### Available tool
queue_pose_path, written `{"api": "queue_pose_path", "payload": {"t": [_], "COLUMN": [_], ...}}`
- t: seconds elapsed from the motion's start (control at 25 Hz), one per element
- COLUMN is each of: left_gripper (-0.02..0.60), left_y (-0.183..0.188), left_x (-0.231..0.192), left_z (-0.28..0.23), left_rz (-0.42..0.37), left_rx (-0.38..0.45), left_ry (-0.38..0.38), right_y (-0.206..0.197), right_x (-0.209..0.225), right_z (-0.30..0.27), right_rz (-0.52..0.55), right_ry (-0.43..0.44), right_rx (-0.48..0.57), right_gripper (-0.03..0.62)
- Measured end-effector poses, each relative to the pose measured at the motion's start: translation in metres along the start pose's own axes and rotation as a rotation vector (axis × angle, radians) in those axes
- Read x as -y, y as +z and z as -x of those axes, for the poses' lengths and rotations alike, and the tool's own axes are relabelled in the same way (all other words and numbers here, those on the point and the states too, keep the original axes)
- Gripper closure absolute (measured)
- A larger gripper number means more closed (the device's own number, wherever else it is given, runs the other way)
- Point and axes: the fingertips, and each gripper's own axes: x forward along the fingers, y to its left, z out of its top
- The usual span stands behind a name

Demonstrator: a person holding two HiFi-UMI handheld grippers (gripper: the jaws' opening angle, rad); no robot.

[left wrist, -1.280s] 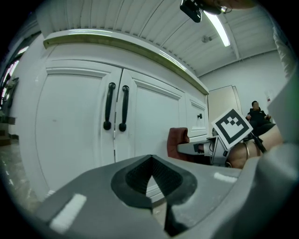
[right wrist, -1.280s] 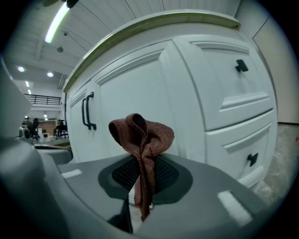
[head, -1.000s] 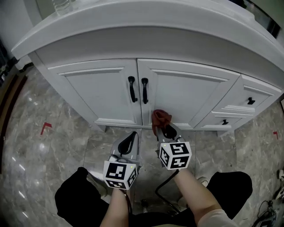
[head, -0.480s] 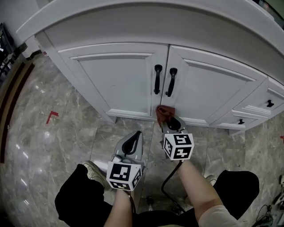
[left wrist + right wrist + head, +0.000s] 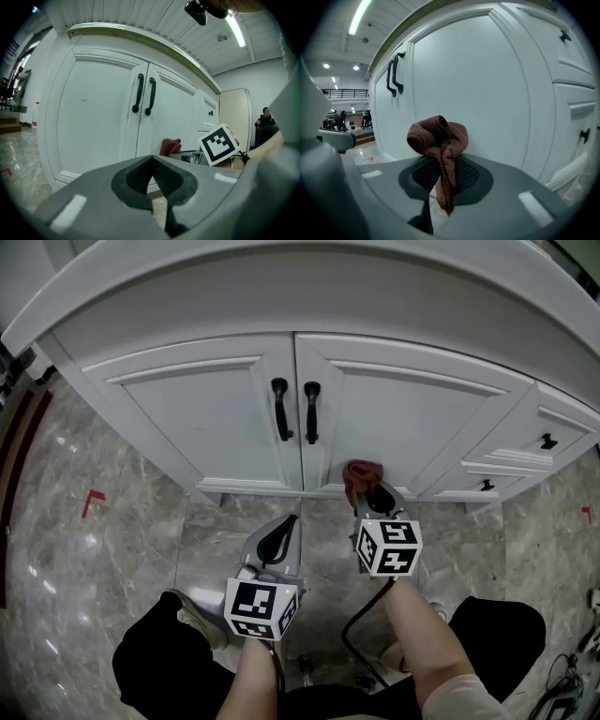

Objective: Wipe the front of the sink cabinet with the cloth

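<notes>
right gripper (image 5: 373, 495): we see jaws clamped on red cloth (image 5: 362, 472)
red cloth: frame centre, at bottom of right cabinet door (image 5: 412, 418)
left gripper (image 5: 284, 526): jaws closed, empty, below-left of cloth

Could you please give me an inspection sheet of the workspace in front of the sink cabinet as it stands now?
Surface: white panelled sink cabinet front, both doors shut; no marks seen.
Job's things: crumpled red-brown woven cloth low by the right door; contact unclear.
Clutter: nothing seen.
Grippers: right gripper shut on cloth; left gripper shut, empty, back from the cabinet.
Cables: black cable loops below the right gripper.
Surroundings: grey marble floor with red tape corner; black door handles; drawers at right.
</notes>
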Motion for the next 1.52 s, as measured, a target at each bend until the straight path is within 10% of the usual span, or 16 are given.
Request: {"api": "queue_pose_path", "payload": {"t": [1.0, 1.52], "left_gripper": [0.58, 0.58], "left_y": [-0.012, -0.033], "left_x": [0.081, -0.01], "left_z": [-0.053, 0.002], "left_rz": [0.01, 0.007], "left_rx": [-0.032, -0.077], "left_ry": [-0.154, 0.022], "right_y": [-0.004, -0.046], "right_x": [0.14, -0.031], "right_z": [0.075, 0.005], "right_rz": [-0.088, -0.027], "right_ry": [-0.316, 0.068], "right_rx": [-0.027, -0.059], "right_gripper": [0.502, 0.501]}}
